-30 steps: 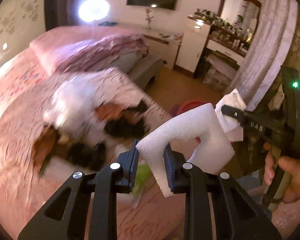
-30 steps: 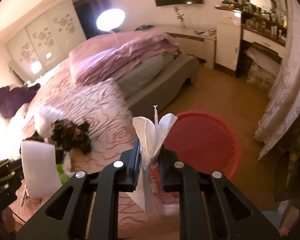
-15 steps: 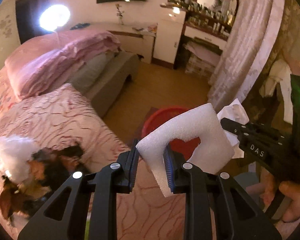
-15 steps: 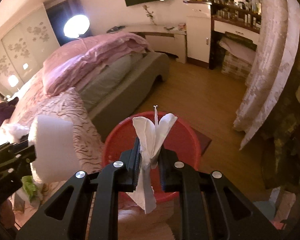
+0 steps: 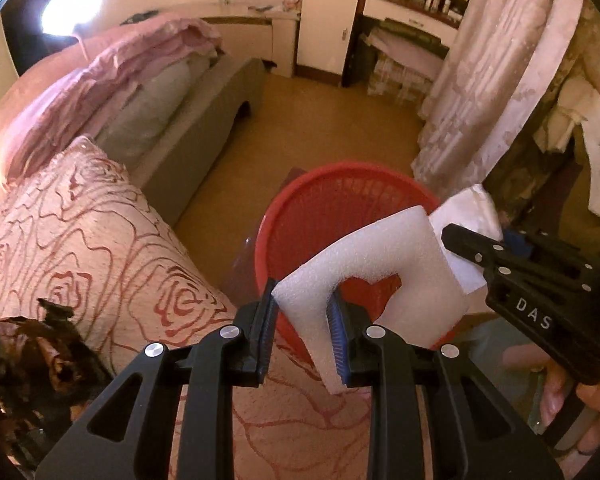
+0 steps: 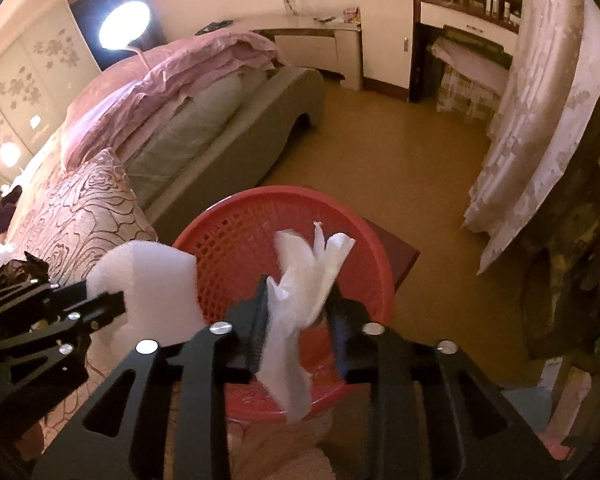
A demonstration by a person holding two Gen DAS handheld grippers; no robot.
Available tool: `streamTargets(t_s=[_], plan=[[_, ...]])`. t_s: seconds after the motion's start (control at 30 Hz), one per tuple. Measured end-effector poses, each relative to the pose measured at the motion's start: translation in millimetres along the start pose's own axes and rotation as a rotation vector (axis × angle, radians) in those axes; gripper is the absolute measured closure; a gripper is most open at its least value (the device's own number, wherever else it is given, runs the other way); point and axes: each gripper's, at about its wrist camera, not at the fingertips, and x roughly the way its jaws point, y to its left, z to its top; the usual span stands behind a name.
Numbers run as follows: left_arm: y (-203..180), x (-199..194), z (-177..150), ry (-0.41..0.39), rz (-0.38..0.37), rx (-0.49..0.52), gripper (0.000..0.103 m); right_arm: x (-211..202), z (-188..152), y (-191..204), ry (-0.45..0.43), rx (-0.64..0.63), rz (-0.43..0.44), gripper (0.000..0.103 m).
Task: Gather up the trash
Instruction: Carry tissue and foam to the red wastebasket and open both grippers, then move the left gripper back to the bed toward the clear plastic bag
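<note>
A red mesh basket (image 5: 300, 208) (image 6: 228, 240) stands on the floor beside the bed, right under both grippers. My left gripper (image 5: 302, 316) is shut on one leg of a white foam piece (image 5: 400, 264) with a notch cut in it, held over the basket's near rim. The jaws of my right gripper (image 6: 298, 316) are opening. A crumpled white tissue (image 6: 300, 280) hangs blurred between them, leaning on the left pad and apart from the right one. The foam (image 6: 152, 276) also shows at the left of the right wrist view.
The bed with its rose-patterned cover (image 5: 80, 240) borders the basket on the left. A dark crumpled thing (image 5: 32, 364) lies on it. A dark red mat (image 6: 396, 252) lies under the basket. A lace curtain (image 6: 532, 120) hangs at the right, and wooden floor (image 6: 380, 160) stretches beyond.
Both grippers swung from over the bed to above the red basket and sank toward it. The right jaws have parted and the tissue has come loose between them. The left grip is unchanged.
</note>
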Motion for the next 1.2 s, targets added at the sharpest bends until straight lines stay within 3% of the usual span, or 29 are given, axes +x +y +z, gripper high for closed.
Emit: streamTargets(t_s=[0.03, 0.1, 0.2, 0.53, 0.73, 1.2], plan=[[0, 3, 0, 0.011, -0.005, 0.002, 0.078, 1, -1, 0, 0.002, 0.004, 0.002, 0.063], [1, 7, -2, 0.035, -0.024, -0.003, 0.063, 1, -3, -1, 0.001, 0.017, 0.011, 0.051], [4, 7, -4, 0.037, -0.036, -0.013, 0.047, 1, -3, -1, 0.003, 0.024, 0.016, 0.05], [14, -8, -7, 0.005, -0.017, -0.055, 0.037, -10, -6, -6, -0.023, 0.043, -0.013, 0.048], [16, -36, -12, -0.057, 0.013, -0.066, 0.037, -27, -15, -4, -0.093, 0.046, -0.064, 0.03], [47, -113, -40, -0.195, 0.109, -0.137, 0.031, -47, -27, 42, -0.116, -0.039, 0.047, 0.027]])
